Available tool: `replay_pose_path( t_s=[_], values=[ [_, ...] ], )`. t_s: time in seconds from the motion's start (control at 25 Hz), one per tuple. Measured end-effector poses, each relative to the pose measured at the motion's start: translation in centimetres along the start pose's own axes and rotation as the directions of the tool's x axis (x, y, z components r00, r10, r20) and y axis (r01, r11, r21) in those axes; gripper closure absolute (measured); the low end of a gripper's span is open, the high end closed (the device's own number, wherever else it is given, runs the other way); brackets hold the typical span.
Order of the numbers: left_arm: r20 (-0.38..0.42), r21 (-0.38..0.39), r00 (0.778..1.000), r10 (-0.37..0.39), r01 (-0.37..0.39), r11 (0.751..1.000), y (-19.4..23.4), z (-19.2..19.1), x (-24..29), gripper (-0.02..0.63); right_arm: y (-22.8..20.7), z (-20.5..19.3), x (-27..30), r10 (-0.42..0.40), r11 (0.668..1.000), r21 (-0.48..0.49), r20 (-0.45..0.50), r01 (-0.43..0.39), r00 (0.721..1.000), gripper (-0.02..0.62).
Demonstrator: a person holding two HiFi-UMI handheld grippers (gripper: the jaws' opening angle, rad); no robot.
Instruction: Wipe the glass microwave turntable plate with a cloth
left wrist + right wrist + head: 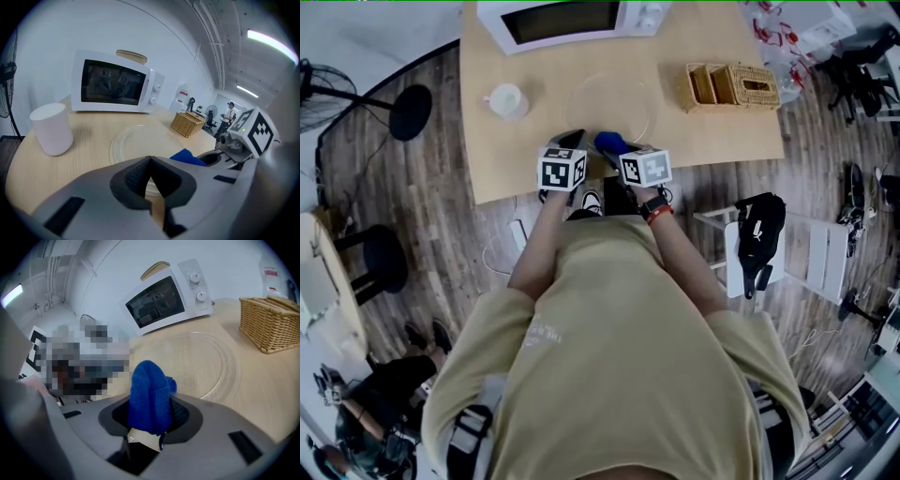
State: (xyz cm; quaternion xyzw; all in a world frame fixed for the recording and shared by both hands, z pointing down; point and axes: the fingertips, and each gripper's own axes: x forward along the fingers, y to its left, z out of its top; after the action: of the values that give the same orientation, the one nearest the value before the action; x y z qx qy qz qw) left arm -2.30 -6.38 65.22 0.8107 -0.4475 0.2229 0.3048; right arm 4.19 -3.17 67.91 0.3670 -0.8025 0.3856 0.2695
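Note:
The clear glass turntable plate (610,108) lies flat on the wooden table (712,131) in front of the microwave (572,21); it also shows as the plate (140,140) and the plate (201,364). My right gripper (612,145) is shut on a folded blue cloth (149,397), held just short of the plate's near rim. The blue cloth (188,157) shows beside my left gripper (149,174), which is shut with nothing between its jaws. Both grippers hover over the table's near edge, the left gripper (572,142) just left of the right one.
A white mug (507,100) stands left of the plate. A wicker basket (732,86) sits to its right. A white chair with a black bag (759,234) stands on the floor at right, a black stool (380,258) at left.

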Motion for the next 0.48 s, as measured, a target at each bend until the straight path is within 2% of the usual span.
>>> replay_pose_path(
  t_s=[0.48],
  values=[
    [-0.025, 0.051, 0.998, -0.061, 0.062, 0.997, -2.6, 1.2, 2.3, 0.588, -3.4, 0.5, -1.7, -0.046, 0.998, 0.040, 0.034, 0.044, 0.998, 0.442]
  ],
)
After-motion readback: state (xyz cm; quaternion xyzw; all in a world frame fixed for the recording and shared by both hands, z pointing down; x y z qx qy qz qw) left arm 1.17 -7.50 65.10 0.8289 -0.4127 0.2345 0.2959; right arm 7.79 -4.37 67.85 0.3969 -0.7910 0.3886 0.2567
